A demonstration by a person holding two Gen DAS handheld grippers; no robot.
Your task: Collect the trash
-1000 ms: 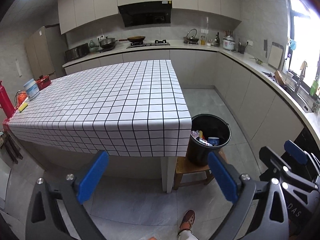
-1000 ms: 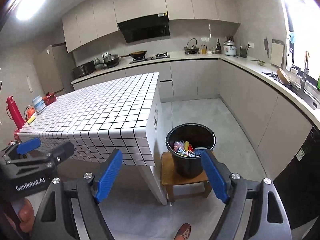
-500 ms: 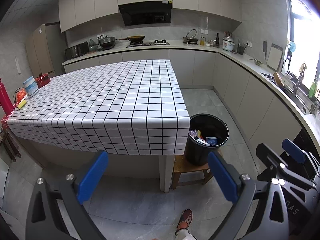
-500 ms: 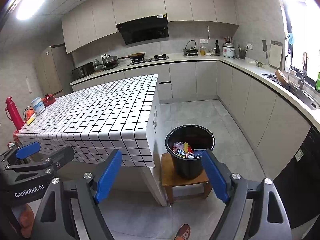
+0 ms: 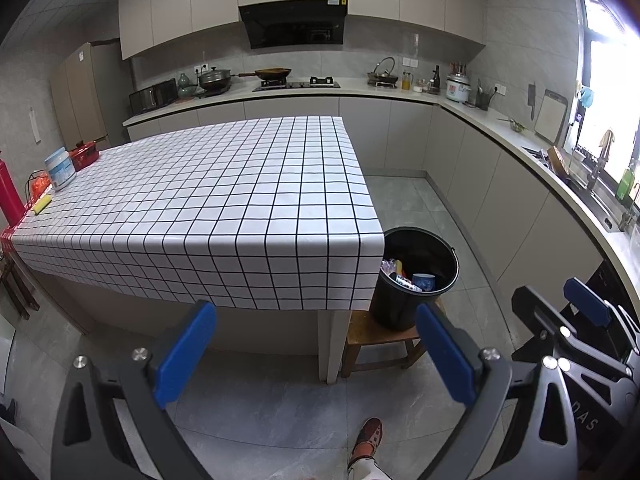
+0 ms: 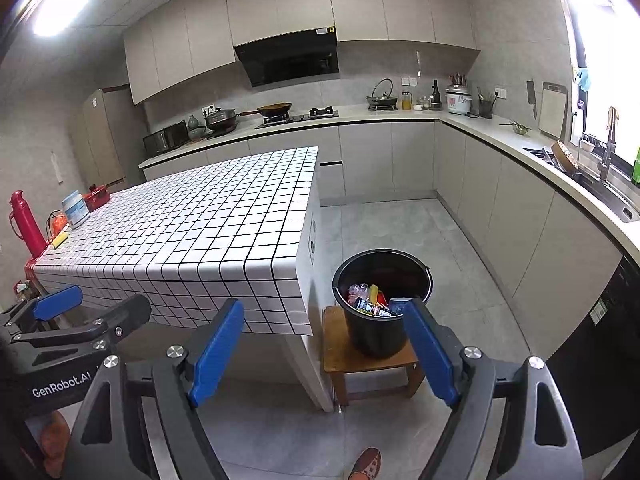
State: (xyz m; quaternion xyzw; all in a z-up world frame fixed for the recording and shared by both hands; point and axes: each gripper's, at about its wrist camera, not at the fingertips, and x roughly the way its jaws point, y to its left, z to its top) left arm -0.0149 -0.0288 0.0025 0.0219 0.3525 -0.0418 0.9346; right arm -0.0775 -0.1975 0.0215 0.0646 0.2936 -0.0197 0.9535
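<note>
2 grippers were held up in a kitchen, and both were empty.

From the left wrist view, the left gripper [image 5: 316, 354] had its blue pads wide apart with nothing between them. Past it stood the table [image 5: 208, 216] with a white cloth of black squares. The near part of the top was bare. At its far left end sat a white tub [image 5: 60, 168], a red box [image 5: 85, 155] and a small yellow thing [image 5: 43, 204]. Just right of the table corner, a black bucket [image 5: 416, 276] stood on a low wooden stool [image 5: 380, 340]. The trash [image 5: 404, 274], some wrappers and a cup, lay inside the bucket. The right gripper [image 5: 576, 320] showed at the right edge. A shoe [image 5: 366, 438] showed on the floor below.

From the right wrist view, the right gripper [image 6: 324, 354] also had its pads wide apart and held nothing. The bucket [image 6: 380, 320] sat just beyond its right pad, with the trash [image 6: 370, 302] in it. The left gripper [image 6: 76, 320] showed at the left edge.

Compared with 1 second before, almost nothing had changed. Both views had only slid a tiny bit, and the grippers had stayed open and quiet. I think this meant the job was about done: the trash was in the bucket and no more trash showed on the near table.
</note>
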